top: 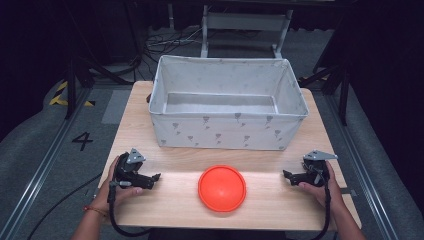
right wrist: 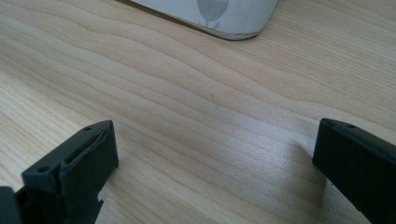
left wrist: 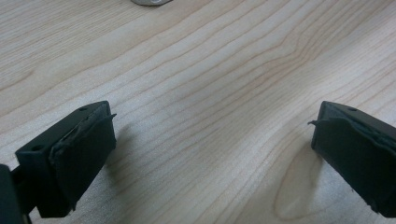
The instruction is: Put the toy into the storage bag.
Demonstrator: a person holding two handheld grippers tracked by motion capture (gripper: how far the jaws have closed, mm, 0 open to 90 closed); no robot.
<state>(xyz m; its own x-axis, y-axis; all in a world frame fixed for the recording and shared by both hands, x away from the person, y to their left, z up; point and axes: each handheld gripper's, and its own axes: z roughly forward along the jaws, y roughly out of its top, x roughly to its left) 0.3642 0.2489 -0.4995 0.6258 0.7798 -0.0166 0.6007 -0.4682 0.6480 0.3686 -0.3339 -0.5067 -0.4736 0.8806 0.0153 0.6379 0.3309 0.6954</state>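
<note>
Orange disc (top: 222, 188) lies flat on the wooden table (top: 175, 200), between the left gripper (top: 156, 177) and the right gripper (top: 286, 174); being round, it has no long axis. Both grippers have their jaws wide apart with nothing between them. Behind the disc stands a white fabric box (top: 225, 131); inside I see just its bare bottom, though the front wall hides part of it.
</note>
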